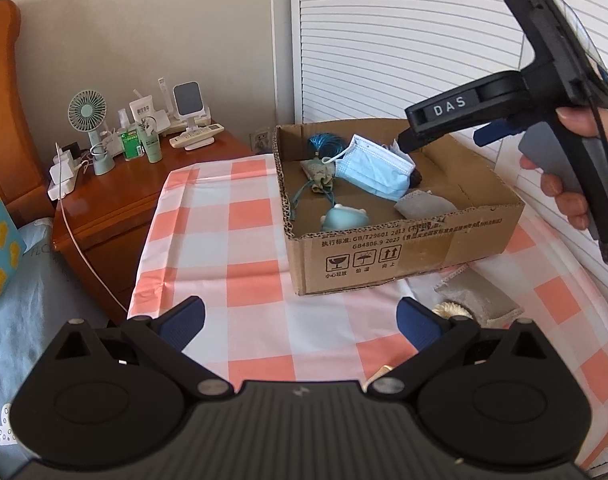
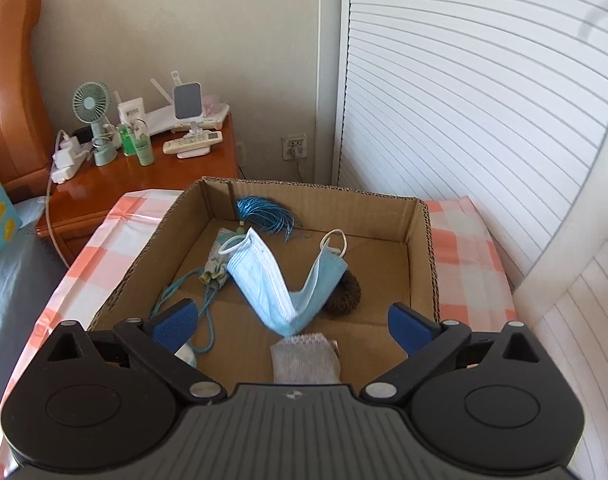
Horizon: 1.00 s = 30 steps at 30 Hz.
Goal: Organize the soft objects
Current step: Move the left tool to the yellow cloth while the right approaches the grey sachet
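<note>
An open cardboard box (image 1: 384, 256) (image 2: 420, 248) stands on a pink-and-white checked cloth. In it lie a folded blue face mask (image 1: 374, 170) (image 2: 280, 276), a blue tassel (image 2: 264, 216), a small cloth pouch with a cord (image 2: 216, 264), a grey sock (image 2: 304, 360), a brown scrunchie (image 2: 350, 292) and a pale blue plush toy (image 1: 344, 218). My right gripper (image 2: 292, 324) is open and empty, held above the box's near side; it also shows in the left wrist view (image 1: 408, 142). My left gripper (image 1: 302, 322) is open and empty over the cloth in front of the box.
A grey cloth (image 1: 480, 292) and a cream fluffy item (image 1: 450, 310) lie on the cloth right of my left gripper. A wooden nightstand (image 1: 116, 200) with a fan (image 1: 90, 128), bottles, chargers and remotes stands to the left. White slatted doors (image 2: 484, 100) are on the right.
</note>
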Motion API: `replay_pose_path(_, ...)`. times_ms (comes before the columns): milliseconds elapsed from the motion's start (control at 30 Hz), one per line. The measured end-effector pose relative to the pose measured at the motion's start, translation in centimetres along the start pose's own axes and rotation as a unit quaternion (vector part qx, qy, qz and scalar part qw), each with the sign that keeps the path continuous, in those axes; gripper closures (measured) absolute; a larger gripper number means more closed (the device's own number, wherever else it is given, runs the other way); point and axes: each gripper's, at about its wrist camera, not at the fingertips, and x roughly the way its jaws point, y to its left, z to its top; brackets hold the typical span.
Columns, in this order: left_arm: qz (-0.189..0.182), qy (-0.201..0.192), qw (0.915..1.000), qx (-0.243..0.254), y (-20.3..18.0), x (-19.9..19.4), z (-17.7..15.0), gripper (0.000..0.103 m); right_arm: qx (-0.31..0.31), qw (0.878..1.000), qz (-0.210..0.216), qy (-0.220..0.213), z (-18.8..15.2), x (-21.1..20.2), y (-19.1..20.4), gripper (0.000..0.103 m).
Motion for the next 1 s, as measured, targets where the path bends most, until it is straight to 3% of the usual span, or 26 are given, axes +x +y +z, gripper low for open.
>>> replay_pose_path(133,-0.002,-0.001,1.0000,0.004,-0.3,-0.4,-0.2,0.001,0.002,1.000,0.018,-0.013,-2.0,-2.5,-0.7,0.000)
replay_pose_path(400,-0.001,0.007,0.9999,0.009,-0.7,-0.5,-0.8,0.001,-0.004,0.999,0.015,-0.028,-7.2,-6.4,-2.3,0.000)
replay_pose_path(767,-0.013,0.028,0.9992,0.027,-2.0,-0.2,-2.1,0.001,0.000,0.999,0.008,0.047,-14.6,-3.3,-3.6,0.000)
replay_pose_path(1000,-0.022,0.035,0.9987,0.030,-2.6,0.2,-2.3,0.001,-0.004,0.998,0.009,0.064,-15.7,-2.1,-3.0,0.000)
